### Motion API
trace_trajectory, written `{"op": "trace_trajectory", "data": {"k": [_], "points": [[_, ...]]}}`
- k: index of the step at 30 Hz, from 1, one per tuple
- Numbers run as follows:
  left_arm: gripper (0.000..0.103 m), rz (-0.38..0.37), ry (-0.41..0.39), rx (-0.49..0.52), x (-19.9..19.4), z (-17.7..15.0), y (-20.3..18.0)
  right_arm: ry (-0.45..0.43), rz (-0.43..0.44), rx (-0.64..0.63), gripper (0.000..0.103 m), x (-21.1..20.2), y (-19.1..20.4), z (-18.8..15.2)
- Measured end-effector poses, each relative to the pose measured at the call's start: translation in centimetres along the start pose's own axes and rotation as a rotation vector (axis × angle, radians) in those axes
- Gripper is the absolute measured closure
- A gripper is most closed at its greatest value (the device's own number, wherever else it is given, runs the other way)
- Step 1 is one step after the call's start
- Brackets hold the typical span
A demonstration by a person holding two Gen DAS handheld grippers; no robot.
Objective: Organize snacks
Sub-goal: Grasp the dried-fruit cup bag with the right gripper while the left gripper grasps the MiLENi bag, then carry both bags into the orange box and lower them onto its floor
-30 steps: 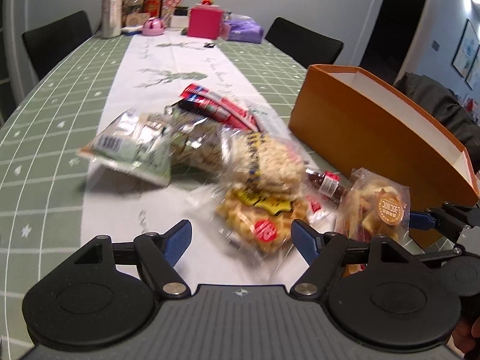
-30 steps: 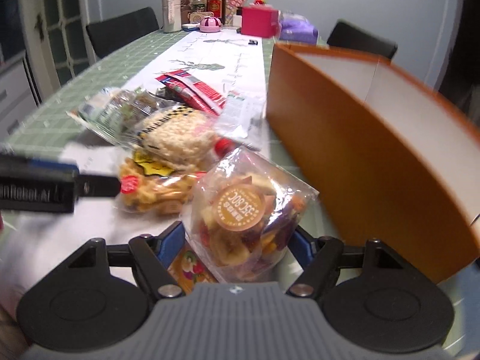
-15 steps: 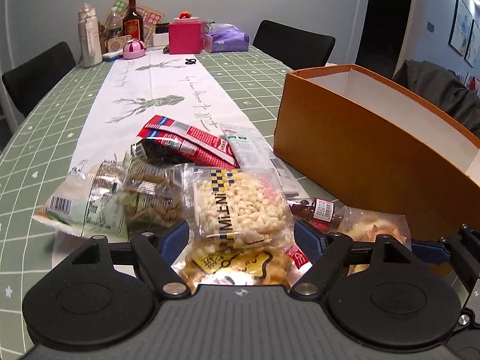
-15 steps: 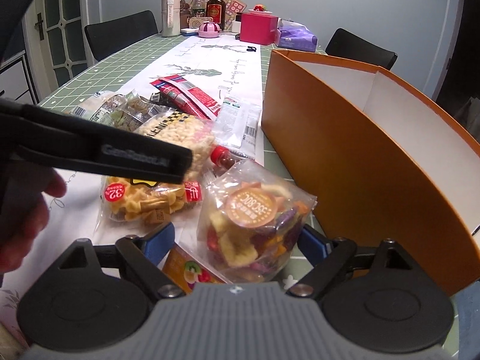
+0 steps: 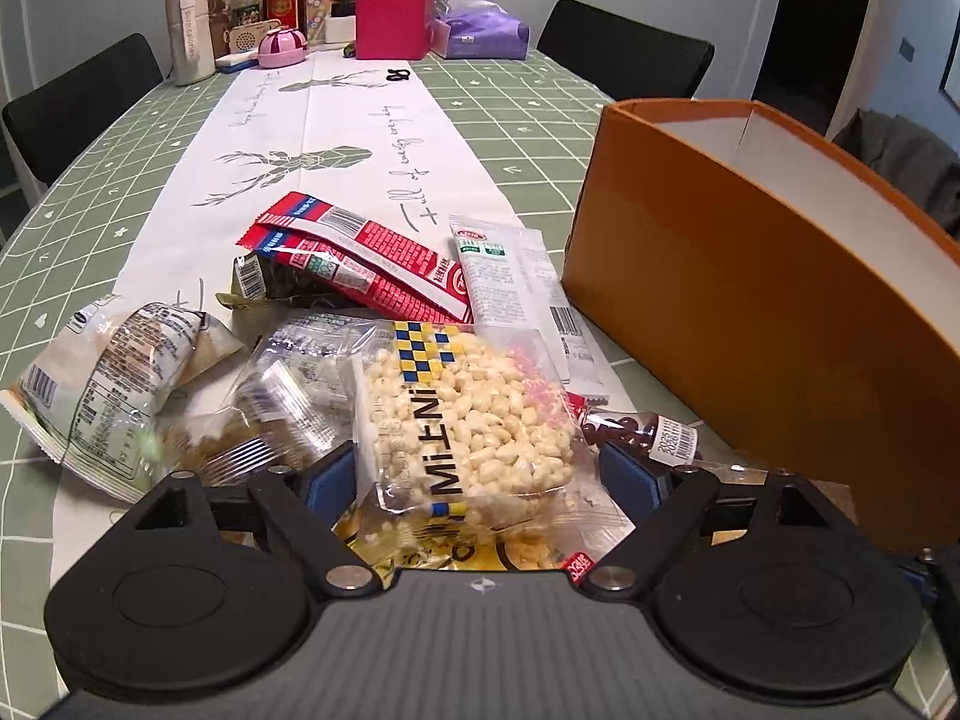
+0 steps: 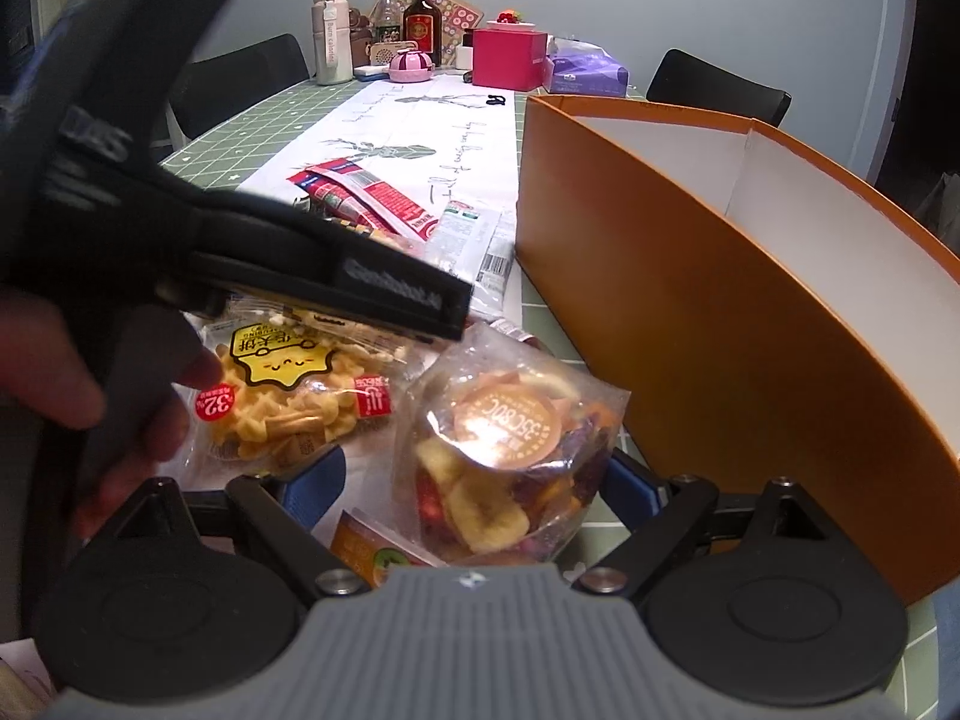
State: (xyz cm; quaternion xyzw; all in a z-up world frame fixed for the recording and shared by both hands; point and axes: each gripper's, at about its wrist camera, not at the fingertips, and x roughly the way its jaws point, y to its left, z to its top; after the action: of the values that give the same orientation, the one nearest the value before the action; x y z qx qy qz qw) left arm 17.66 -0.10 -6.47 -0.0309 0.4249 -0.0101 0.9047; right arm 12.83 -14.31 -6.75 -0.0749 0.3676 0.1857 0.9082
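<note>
A pile of snack packets lies on the white table runner (image 5: 336,120). My left gripper (image 5: 480,474) is open, its blue pads either side of a clear puffed-rice packet (image 5: 468,414) that lies on a yellow waffle packet (image 6: 282,396). My right gripper (image 6: 474,480) is open around a clear bag of dried fruit chips (image 6: 510,450). An empty orange box (image 5: 768,276) stands to the right of the pile; it also shows in the right wrist view (image 6: 720,300). Red packets (image 5: 366,252), a white-green packet (image 5: 510,276) and a pale bag (image 5: 108,384) lie further out.
The left gripper's black body (image 6: 240,258) and the hand holding it cross the right wrist view. Bottles (image 5: 192,30), a pink box (image 5: 393,24) and a purple pack (image 5: 480,30) stand at the table's far end. Black chairs (image 5: 624,54) flank the table.
My left gripper has moved forward and lower over the pile, now straddling the puffed-rice packet. My right gripper has opened wider around the fruit chip bag and stayed near the box.
</note>
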Motion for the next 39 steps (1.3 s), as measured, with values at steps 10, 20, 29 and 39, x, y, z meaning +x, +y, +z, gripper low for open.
{"op": "trace_trajectory", "data": {"k": [10, 20, 29, 39], "points": [[0.016, 0.019, -0.003, 0.017, -1.2, -0.5, 0.0, -0.010, 0.003, -0.005, 0.037, -0.7, -0.4, 0.0], [0.017, 0.003, 0.020, 0.026, -5.3, -0.7, 0.7, -0.010, 0.079, -0.043, 0.045, -2.7, -1.1, 0.4], [0.017, -0.019, 0.122, 0.144, -9.1, -0.3, 0.5, 0.056, 0.194, -0.175, 0.046, -5.9, -2.2, 2.4], [0.017, -0.075, 0.283, 0.300, -11.8, 1.8, -0.6, 0.091, 0.261, -0.288, 0.046, -9.7, -3.9, 5.5]]}}
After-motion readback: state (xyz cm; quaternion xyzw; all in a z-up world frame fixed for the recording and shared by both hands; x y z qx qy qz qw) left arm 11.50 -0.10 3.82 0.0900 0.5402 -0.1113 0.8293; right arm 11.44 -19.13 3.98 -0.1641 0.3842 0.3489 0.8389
